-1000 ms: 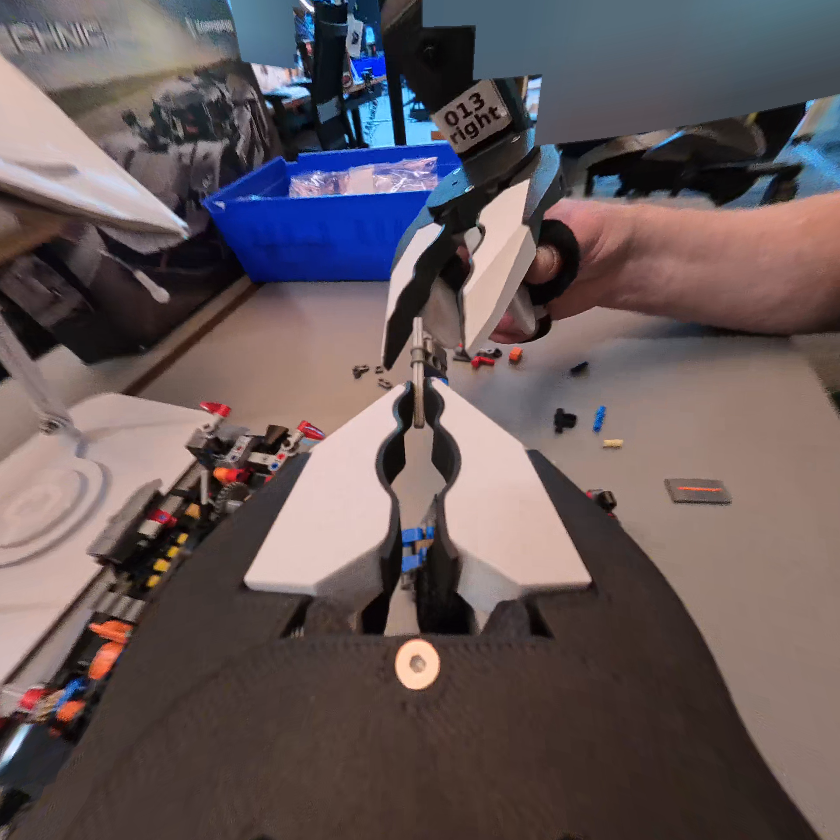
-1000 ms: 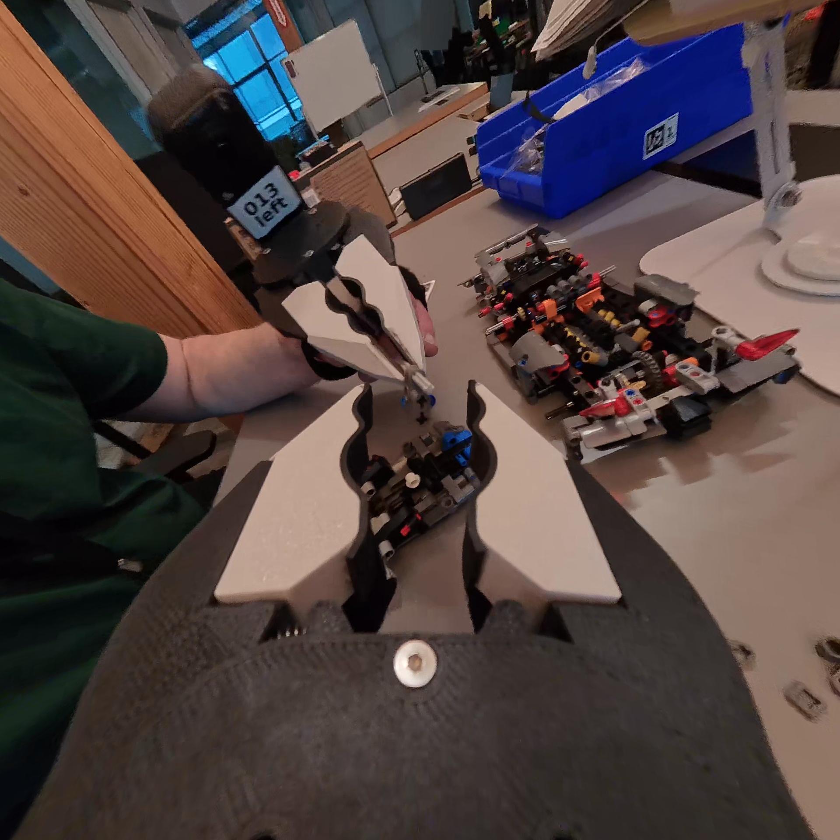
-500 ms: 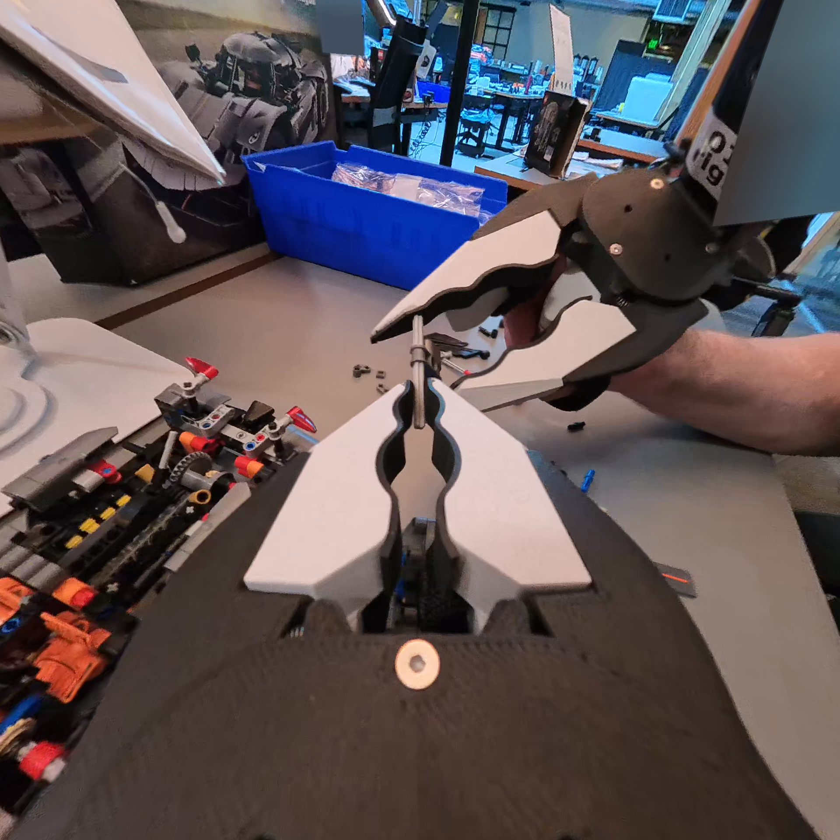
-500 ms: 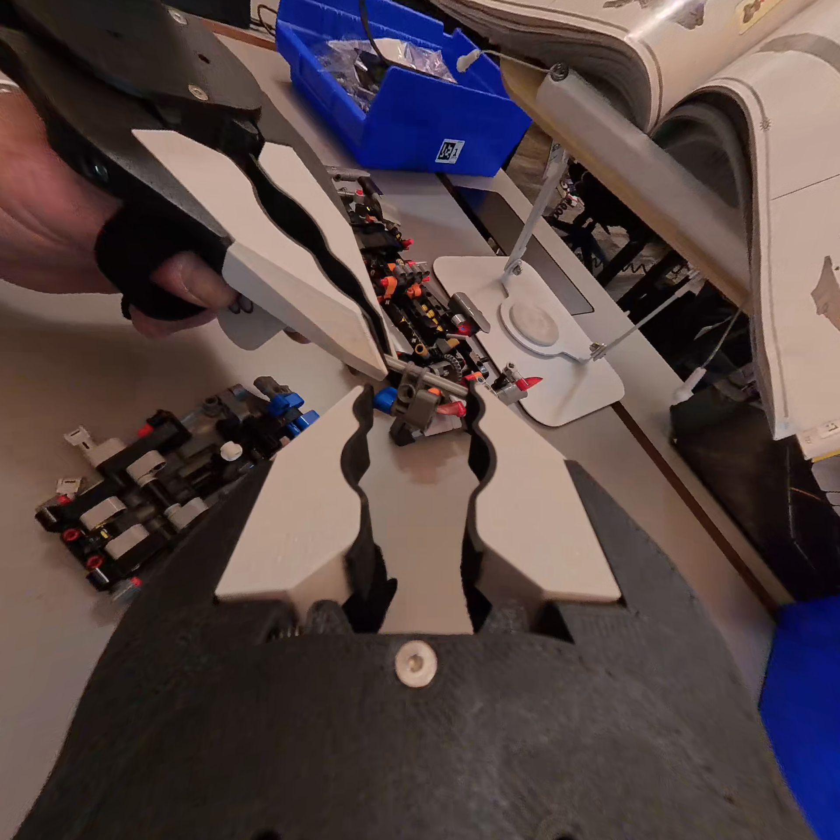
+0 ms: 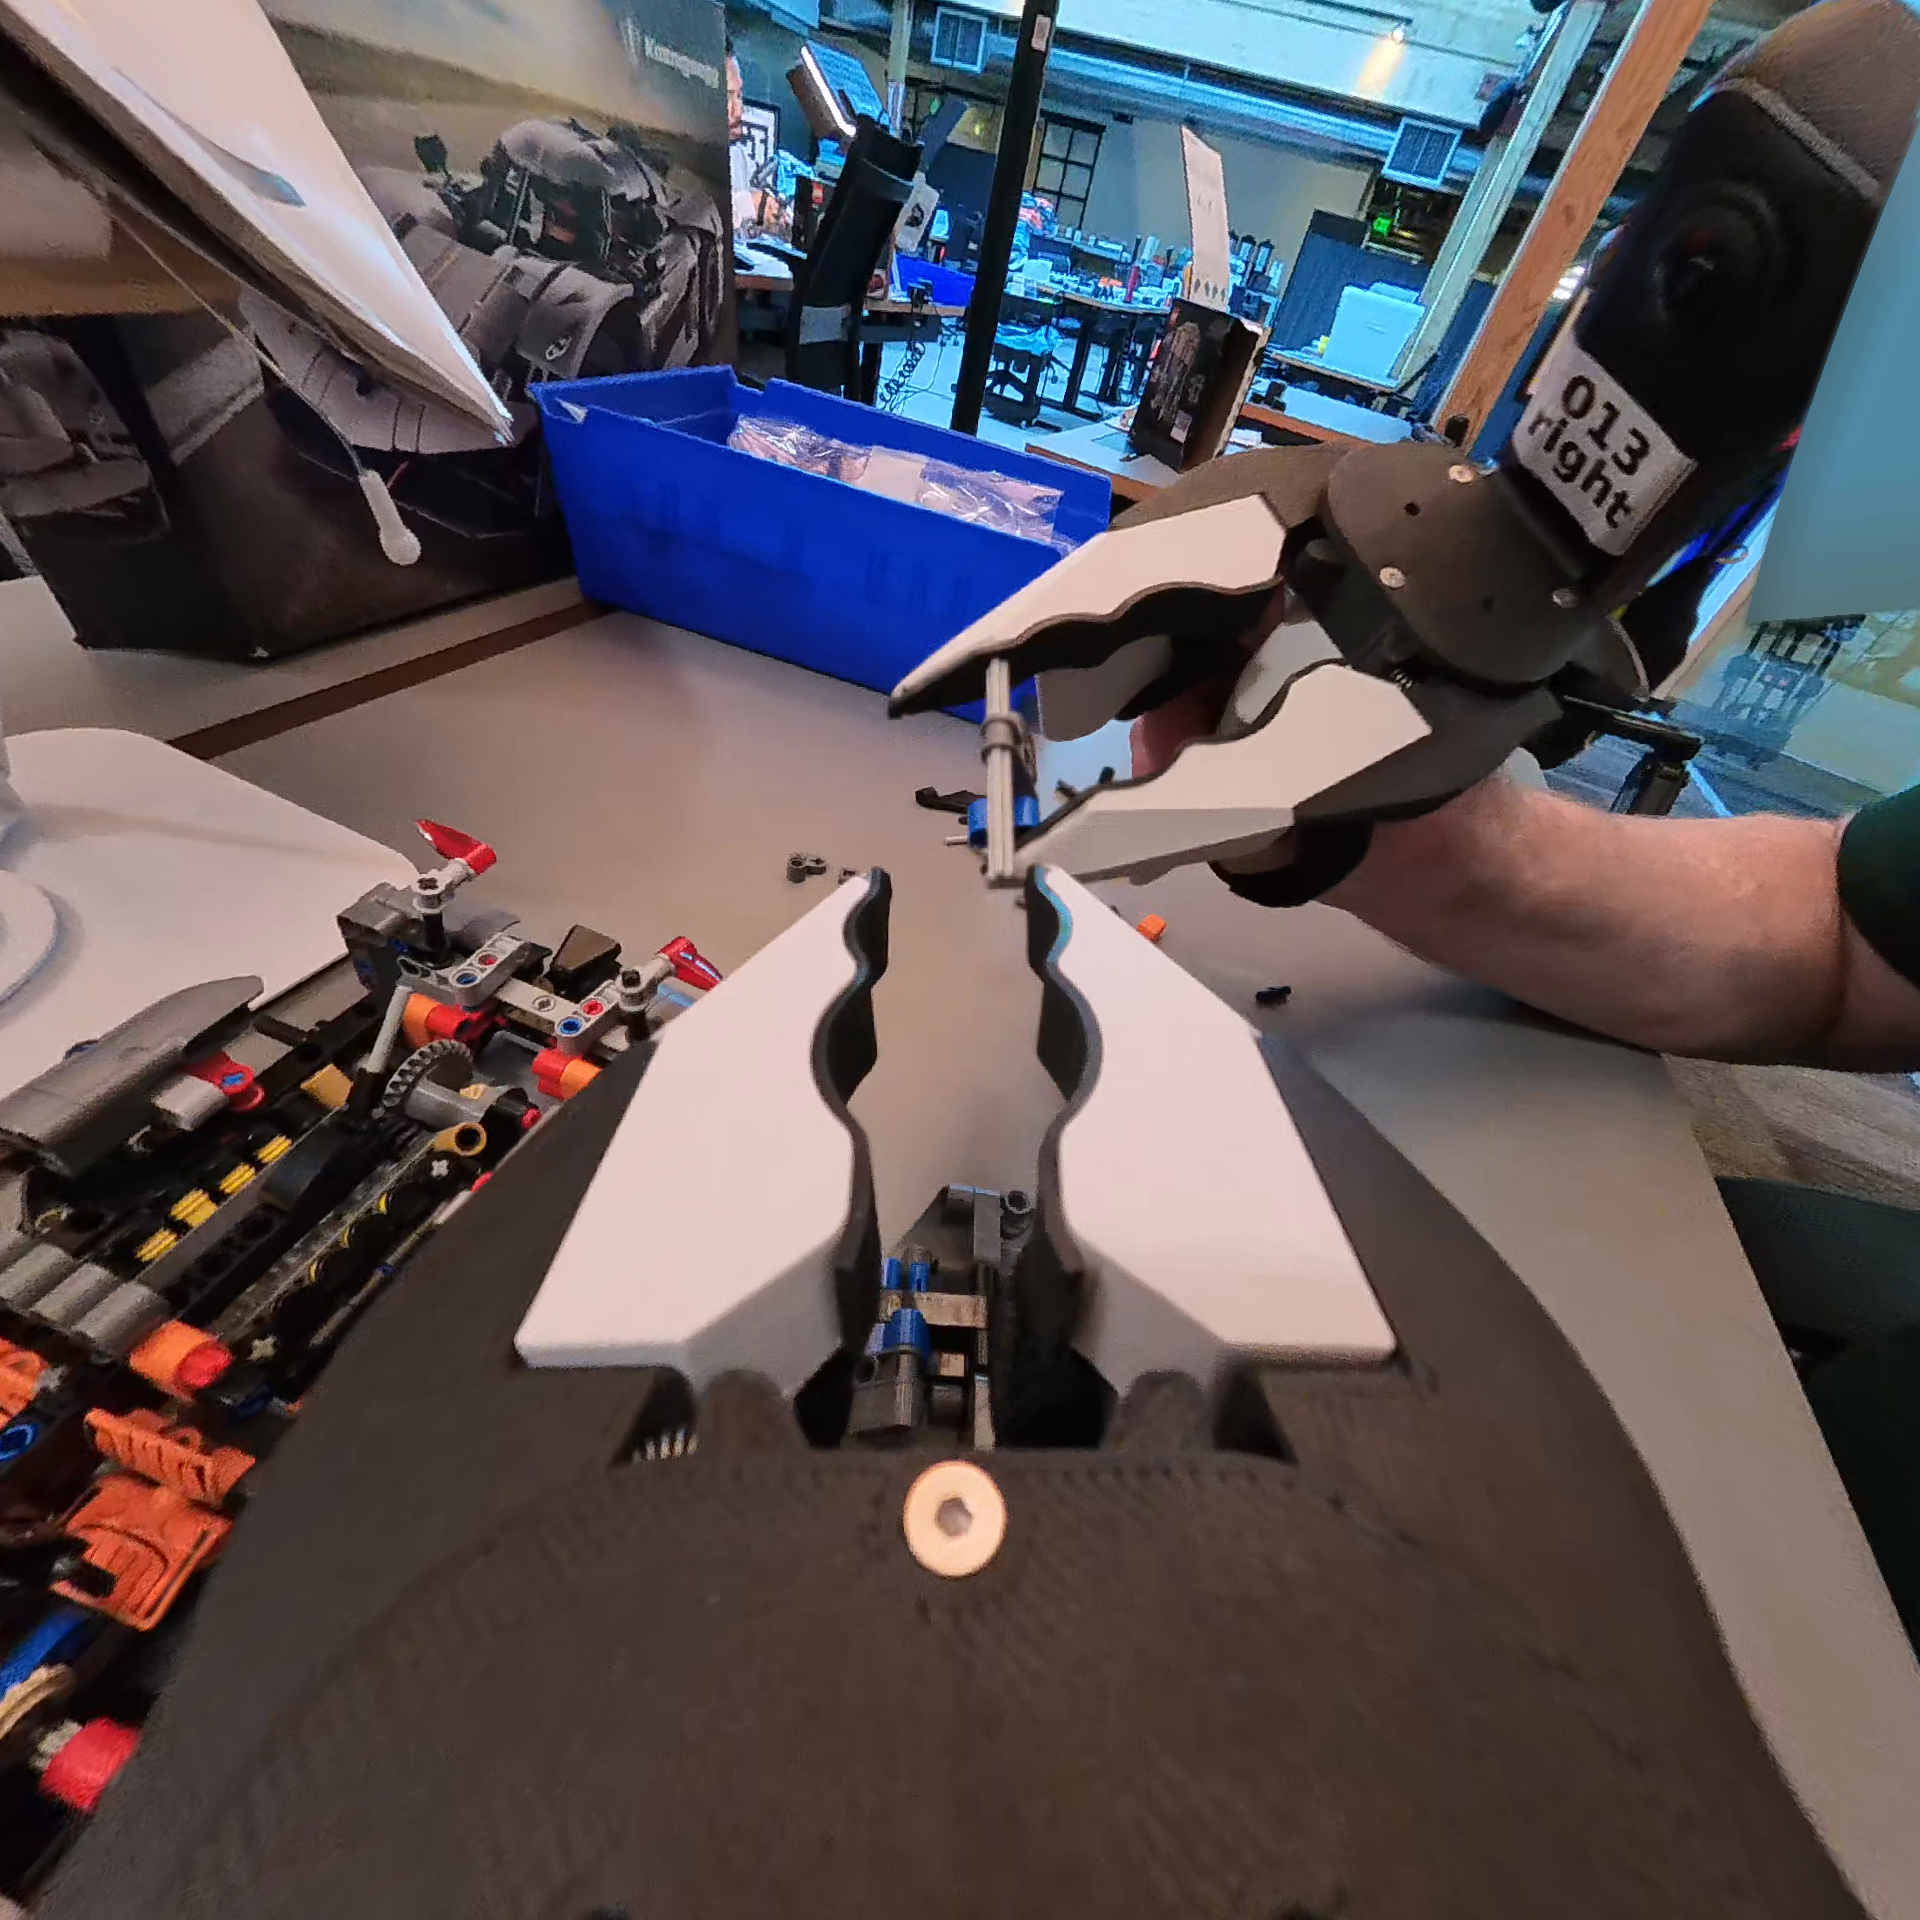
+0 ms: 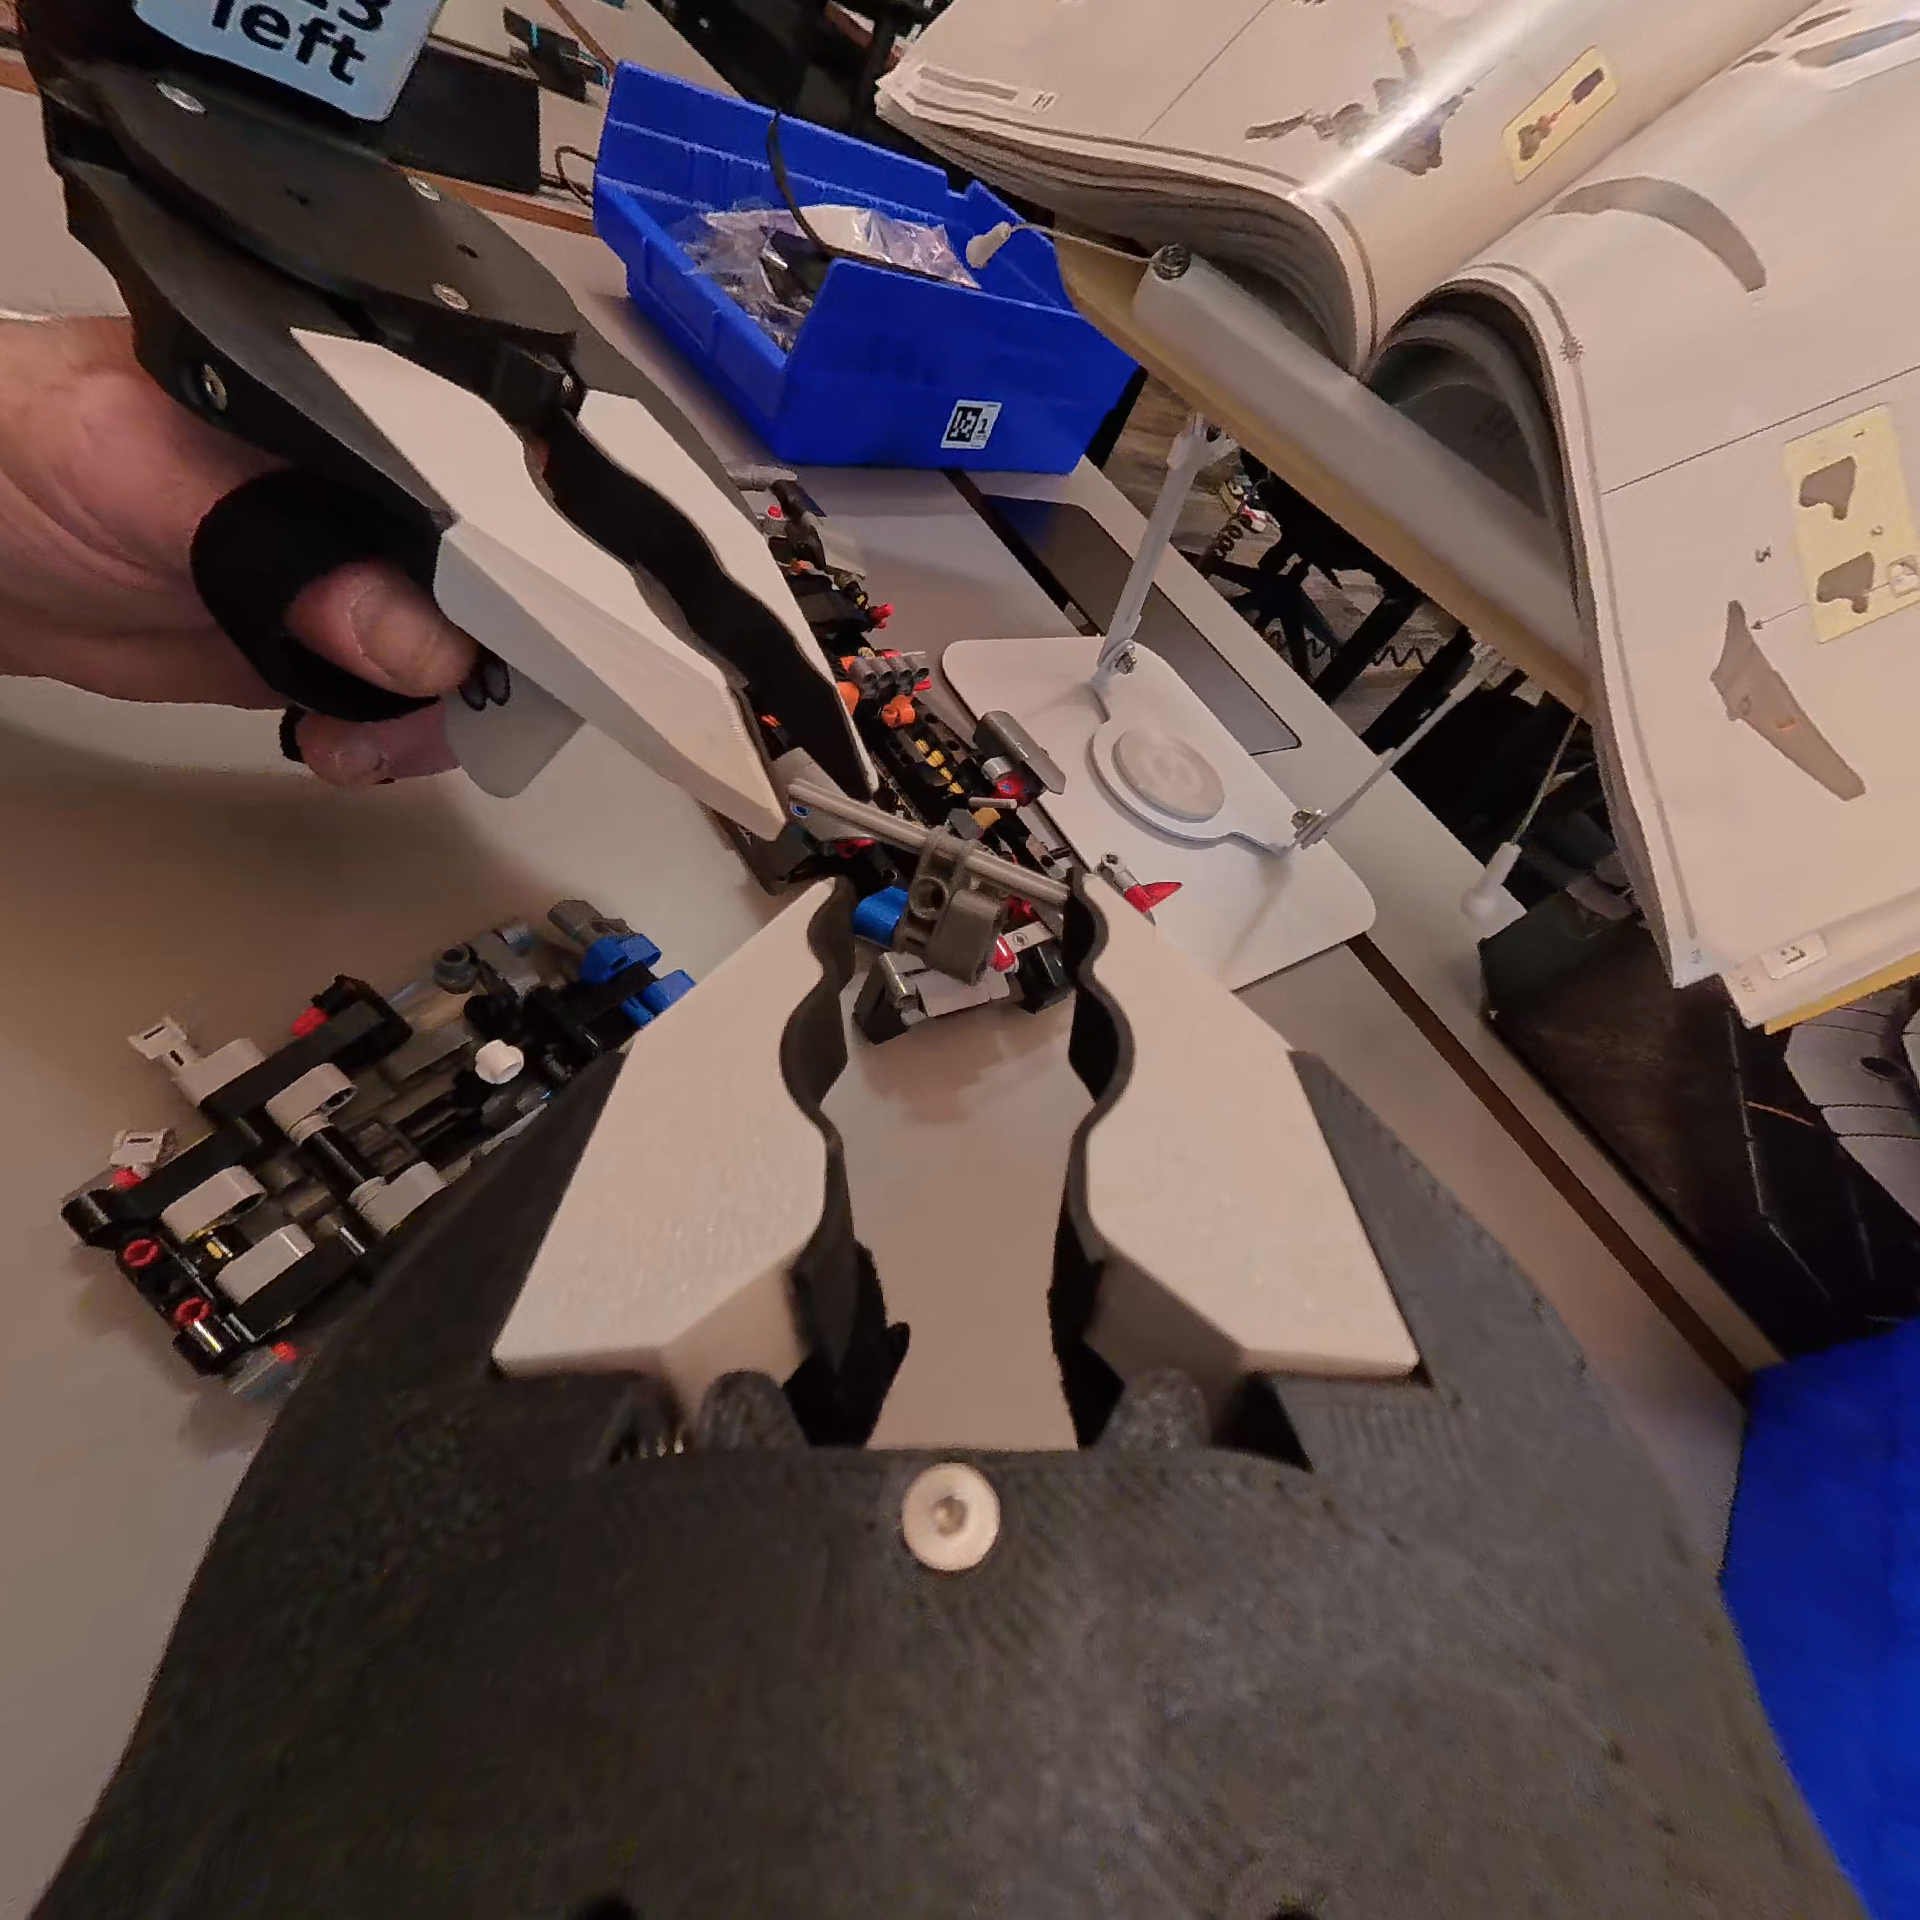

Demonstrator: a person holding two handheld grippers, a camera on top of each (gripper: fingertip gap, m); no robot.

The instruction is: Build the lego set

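Note:
A thin grey axle (image 5: 997, 769) with a grey connector (image 6: 951, 914) on it hangs in the air above the table. My right gripper (image 6: 953, 894) has its jaws apart, and the axle (image 6: 873, 826) spans lengthwise between its fingertips. In the left wrist view, my right gripper (image 5: 956, 788) comes in from the right. My left gripper (image 5: 956, 883) is open, its right fingertip just beside the axle's lower end. The long car chassis (image 5: 312, 1091) lies to the left. A smaller black and grey sub-assembly (image 6: 312, 1143) lies on the table under my left gripper (image 6: 821, 800).
A blue bin (image 5: 810, 540) of bagged parts stands at the back. An open instruction book (image 6: 1558, 260) sits on a stand with a white base (image 6: 1195, 790) beside the chassis (image 6: 914, 727). Small loose parts (image 5: 805, 862) lie mid-table. The table edge runs along the right. My left and right fingertips are right by each other.
My left gripper, shut on the axle before, has opened. The axle stays between my right gripper's fingertips. My right gripper has swung round over the chassis since a second ago.

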